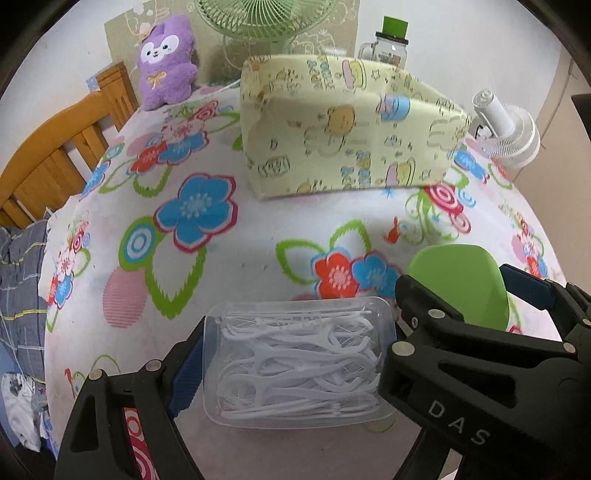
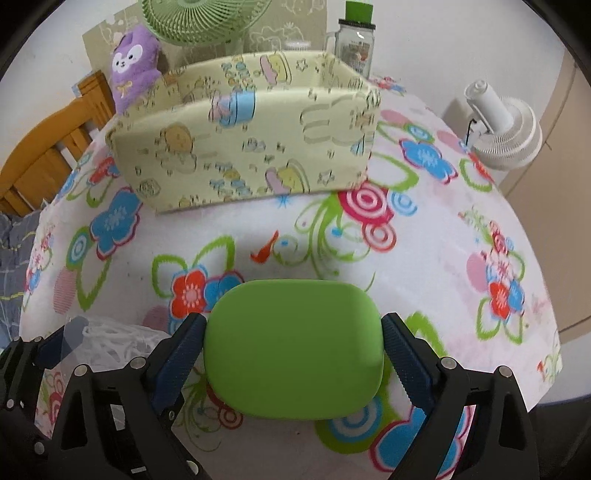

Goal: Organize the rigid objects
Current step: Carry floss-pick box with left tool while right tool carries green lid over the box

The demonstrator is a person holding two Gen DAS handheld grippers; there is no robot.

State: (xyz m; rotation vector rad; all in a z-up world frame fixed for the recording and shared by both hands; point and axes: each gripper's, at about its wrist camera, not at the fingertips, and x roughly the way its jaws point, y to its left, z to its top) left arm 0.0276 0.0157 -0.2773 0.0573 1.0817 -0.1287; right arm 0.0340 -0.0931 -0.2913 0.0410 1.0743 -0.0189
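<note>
Jaws, left: the left gripper (image 1: 299, 354) is clamped on the floss box (image 1: 299, 363), one pad seen at each short side.
Jaws, right: the right gripper (image 2: 293, 350) is clamped on the green case (image 2: 293, 352), both pads pressed to its sides.
Landmark: the yellow bin (image 2: 243, 147) is taken as reference; it stands open-topped on the flowered cloth (image 2: 424, 240).
Floss box: it is held in front of the bin, well apart from it, and seems lifted off the cloth, judging by the shadow under it.
Green case: it is held in front of the bin too, just beside the floss box, on its right.
Behind the bin: a purple plush (image 2: 135, 62), a green fan (image 2: 195, 18) and a jar (image 2: 354, 40) are seen.
Right of the bin: a white fan (image 2: 506, 125) is placed at the table edge.
Risk, collision: both grippers are very close; if both are moved to the bin together, they could be knocked.
Risk, slip: the case is smooth and rounded, so it could be squeezed out of the pads.
Risk, bin: its soft wall could be pushed or folded if an object is brought in too low.
</note>
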